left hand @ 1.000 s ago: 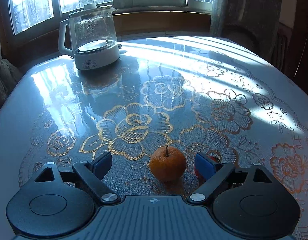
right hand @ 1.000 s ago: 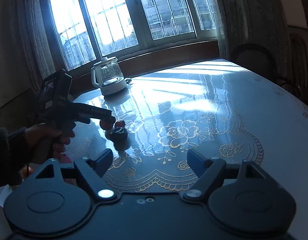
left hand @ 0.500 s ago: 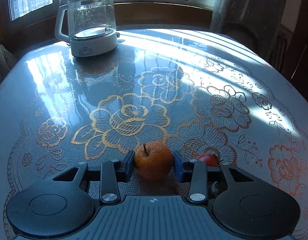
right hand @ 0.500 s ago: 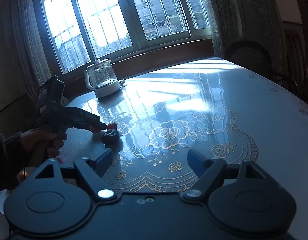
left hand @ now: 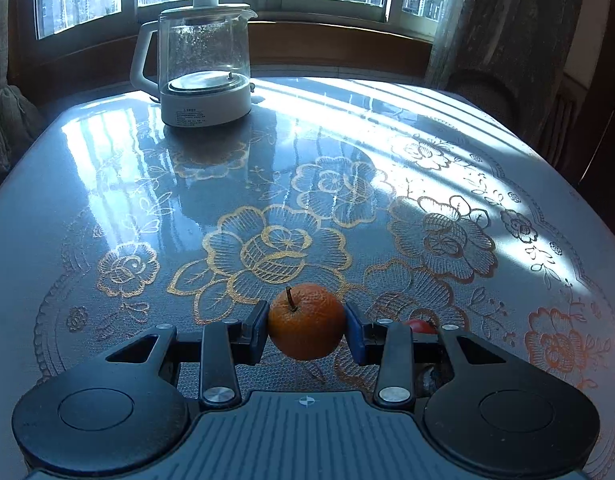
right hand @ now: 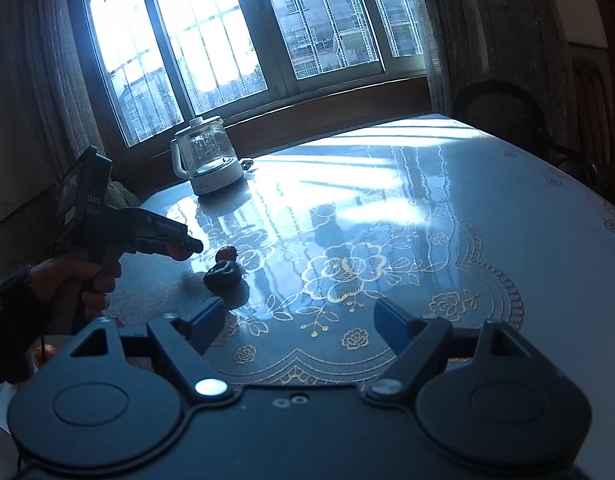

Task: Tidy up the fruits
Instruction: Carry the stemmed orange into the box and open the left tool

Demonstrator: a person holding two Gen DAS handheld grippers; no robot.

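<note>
A glass electric kettle with a white base, white handle and white lid knob stands upright near the far edge of the table, by the window; in the right wrist view the same kettle sits at the table's far left. A glossy cover with a gold floral lace pattern lies over the tabletop and reflects the window light in bright stripes. Behind the table runs a wooden sill below barred window panes. Grey curtains hang at the right, and a dark round-backed chair stands beyond the table's far right edge.
</note>
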